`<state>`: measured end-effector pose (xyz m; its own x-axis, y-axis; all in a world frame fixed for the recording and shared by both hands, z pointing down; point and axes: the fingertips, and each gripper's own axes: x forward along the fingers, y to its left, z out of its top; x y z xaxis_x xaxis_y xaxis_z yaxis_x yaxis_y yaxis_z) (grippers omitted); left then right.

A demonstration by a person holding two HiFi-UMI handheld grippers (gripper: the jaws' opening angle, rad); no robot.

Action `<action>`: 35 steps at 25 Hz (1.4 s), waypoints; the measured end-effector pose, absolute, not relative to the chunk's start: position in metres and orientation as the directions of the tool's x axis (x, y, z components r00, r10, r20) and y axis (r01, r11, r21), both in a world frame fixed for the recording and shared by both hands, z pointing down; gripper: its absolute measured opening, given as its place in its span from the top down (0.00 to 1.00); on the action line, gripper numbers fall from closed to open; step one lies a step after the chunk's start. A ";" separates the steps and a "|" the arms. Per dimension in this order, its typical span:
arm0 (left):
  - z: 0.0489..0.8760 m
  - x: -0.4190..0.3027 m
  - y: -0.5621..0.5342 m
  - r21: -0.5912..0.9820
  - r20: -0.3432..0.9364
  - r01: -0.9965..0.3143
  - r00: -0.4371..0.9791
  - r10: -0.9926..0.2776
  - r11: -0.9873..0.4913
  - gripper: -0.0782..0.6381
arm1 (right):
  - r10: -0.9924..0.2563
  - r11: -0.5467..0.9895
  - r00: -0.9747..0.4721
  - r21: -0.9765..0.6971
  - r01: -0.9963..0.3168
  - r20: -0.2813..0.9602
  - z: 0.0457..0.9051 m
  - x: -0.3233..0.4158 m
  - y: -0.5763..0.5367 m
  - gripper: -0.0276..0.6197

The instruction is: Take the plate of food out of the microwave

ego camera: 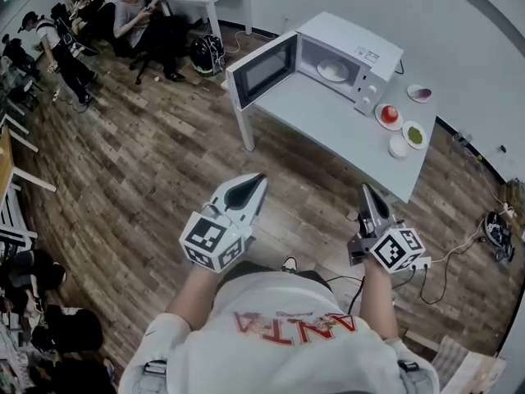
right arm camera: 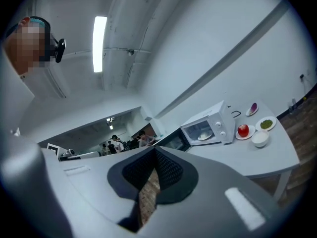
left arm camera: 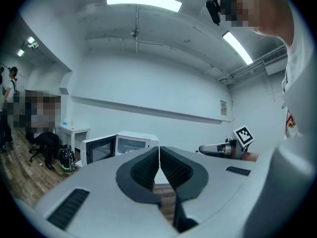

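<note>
- Jaws of the left gripper: closed tip to tip, with nothing between the ribbed dark pads. They are held over the wood floor, well short of the table.
- Ahead of the left jaws and slightly to their right: the microwave door, swung wide open with its dark window facing outward. It is well apart from the jaw tips.
- Ahead, between the two pairs of jaws: the white microwave, standing at the far end of the table with its cavity exposed.
- Inside that cavity: the plate of food, a pale portion on a white plate. It is well apart from both grippers and untouched.
- Ahead of the right jaws, beside the microwave's control panel: four small dishes. They are a dish with a red fruit, a dish of green food, a white bowl and a dish with a purple item.
- Jaws of the right gripper: closed together, with nothing held. They are roughly level with the left pair and near the table's front edge without touching it.
</note>
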<state>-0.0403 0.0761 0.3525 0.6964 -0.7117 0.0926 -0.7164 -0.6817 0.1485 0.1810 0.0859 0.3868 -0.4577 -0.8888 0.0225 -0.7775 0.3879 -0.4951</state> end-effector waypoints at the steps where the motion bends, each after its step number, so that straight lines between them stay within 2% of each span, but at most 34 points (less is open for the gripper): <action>1: 0.354 -0.033 0.068 0.149 0.097 -0.715 0.698 -0.710 -0.683 0.87 | -0.890 0.379 -0.455 -0.507 -0.774 0.028 0.392 0.188 0.078 0.96; 13: 0.383 -0.008 -0.025 0.200 0.142 -0.683 0.730 -0.669 -0.703 0.87 | -0.893 0.327 -0.440 -0.541 -0.775 0.092 0.421 0.202 -0.004 0.96; 25: 0.383 -0.044 -0.184 0.225 0.109 -0.610 0.790 -0.603 -0.760 0.87 | -0.925 0.256 -0.360 -0.499 -0.828 0.124 0.406 0.156 -0.148 0.96; 35: 0.397 -0.042 -0.253 0.264 0.117 -0.533 0.845 -0.521 -0.804 0.87 | -0.945 0.153 -0.279 -0.526 -0.837 0.169 0.419 0.150 -0.213 0.96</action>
<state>-0.0425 -0.2533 0.3975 0.8453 -0.5213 0.1172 -0.5326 -0.8041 0.2642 0.1499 -0.2130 0.4188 -0.2791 -0.9453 0.1691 -0.8366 0.1529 -0.5260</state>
